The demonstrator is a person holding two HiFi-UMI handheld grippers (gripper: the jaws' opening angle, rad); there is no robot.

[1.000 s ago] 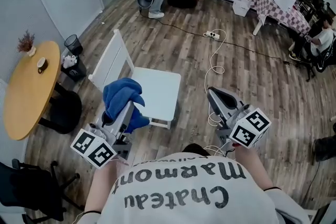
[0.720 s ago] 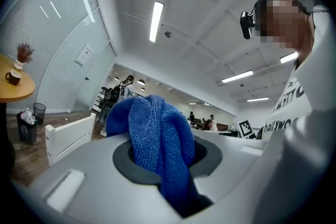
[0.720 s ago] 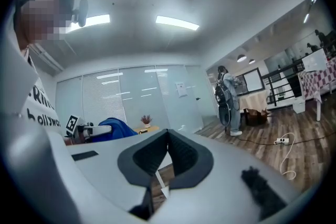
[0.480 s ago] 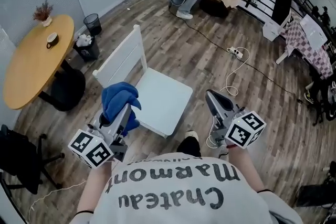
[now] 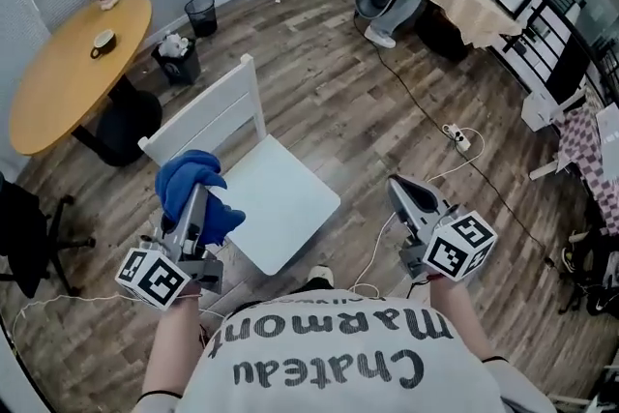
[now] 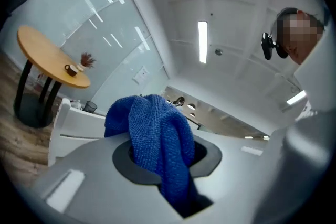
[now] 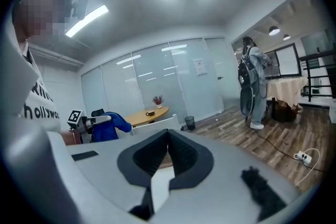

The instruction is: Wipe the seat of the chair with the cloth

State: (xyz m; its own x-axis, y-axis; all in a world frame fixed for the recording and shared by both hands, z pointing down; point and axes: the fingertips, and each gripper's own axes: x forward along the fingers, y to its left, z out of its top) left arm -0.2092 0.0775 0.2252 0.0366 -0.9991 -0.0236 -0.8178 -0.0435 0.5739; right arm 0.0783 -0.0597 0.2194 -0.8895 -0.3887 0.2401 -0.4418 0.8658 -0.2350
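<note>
While my left gripper [image 5: 194, 208] clamps the bunched blue knitted cloth [image 5: 186, 181] at nine o'clock of the white wooden chair seat [image 5: 282, 208], probably not touching it, a shallow bite could drop it; my right gripper [image 5: 410, 195] is closed, empty.

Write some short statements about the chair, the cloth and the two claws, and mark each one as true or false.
1. The left claw grips the blue cloth. True.
2. The right claw holds a second cloth. False: its jaws are together with nothing between them.
3. The blue cloth lies spread flat on the seat of the white chair. False: it is bunched in the left claw, and the seat is bare.
4. A cup stands on the round wooden table. True.
</note>
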